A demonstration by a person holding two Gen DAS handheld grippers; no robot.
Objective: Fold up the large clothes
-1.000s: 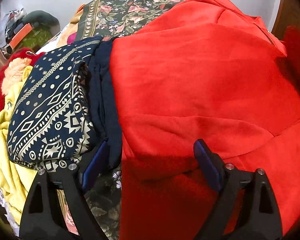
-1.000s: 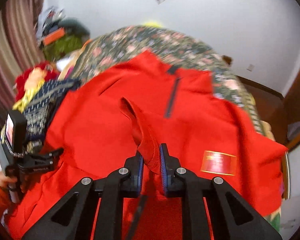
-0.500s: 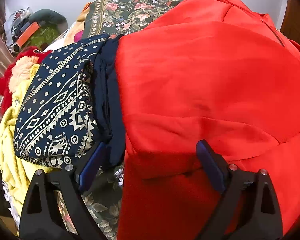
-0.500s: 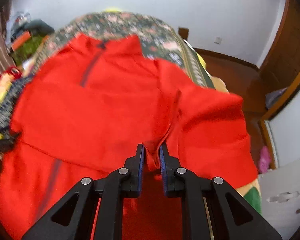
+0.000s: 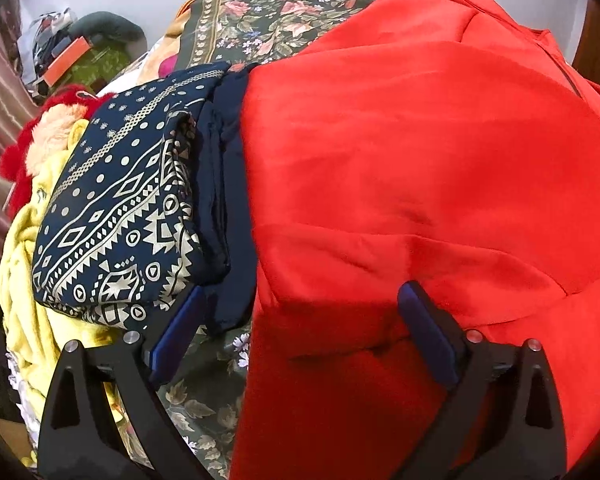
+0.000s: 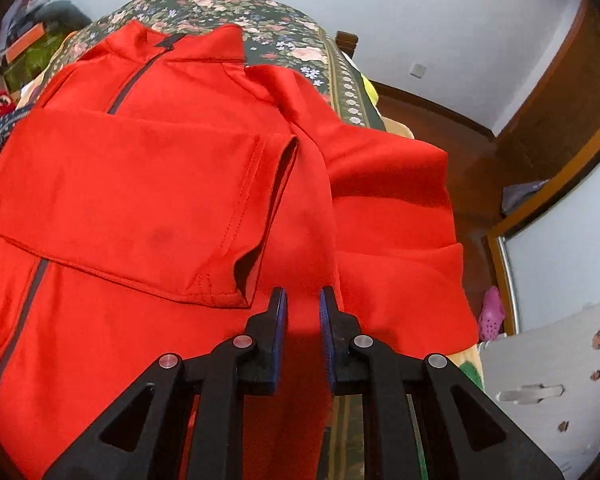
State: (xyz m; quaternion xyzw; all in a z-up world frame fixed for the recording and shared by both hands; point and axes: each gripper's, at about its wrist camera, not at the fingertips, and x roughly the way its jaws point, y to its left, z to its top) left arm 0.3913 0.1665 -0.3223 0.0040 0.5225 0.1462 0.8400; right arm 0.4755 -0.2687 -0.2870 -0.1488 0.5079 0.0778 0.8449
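One red jacket [image 6: 148,184] is lying front-up across the bed [image 6: 284,40], collar at the far end, dark zip running down its front. One sleeve [image 6: 140,208] is lying folded across the chest; the other is spreading toward the bed's edge. Two tongs are showing: the right tongs [image 6: 302,304] are standing narrowly apart over red cloth, the left tongs [image 5: 300,300] gaping wide at the jacket's edge. One patterned navy garment [image 5: 116,216] is lying just beside the jacket.
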